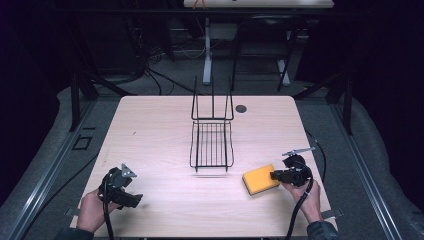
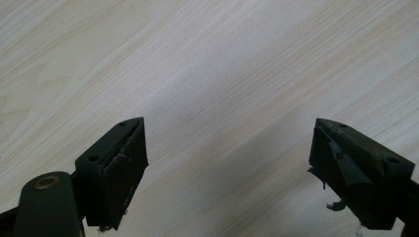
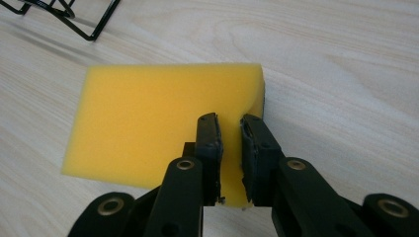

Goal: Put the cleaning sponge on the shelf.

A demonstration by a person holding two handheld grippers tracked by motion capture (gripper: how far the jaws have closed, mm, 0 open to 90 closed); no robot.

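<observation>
Sponge (image 3: 163, 123) was pinched at its near edge by right gripper (image 3: 230, 131); left gripper (image 2: 227, 163) stood open w/ nothing between jaws, over table (image 2: 207, 64).

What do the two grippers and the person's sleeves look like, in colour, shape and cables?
Both the left gripper and the right gripper are black, each with two flat jaws on arms joined by brass-ringed pivots. A grey three-cornered plate tops each, and a black cable trails back. The sleeves look dark.

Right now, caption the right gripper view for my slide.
Right gripper pinching the edge of a yellow sponge on the wooden table.
</observation>
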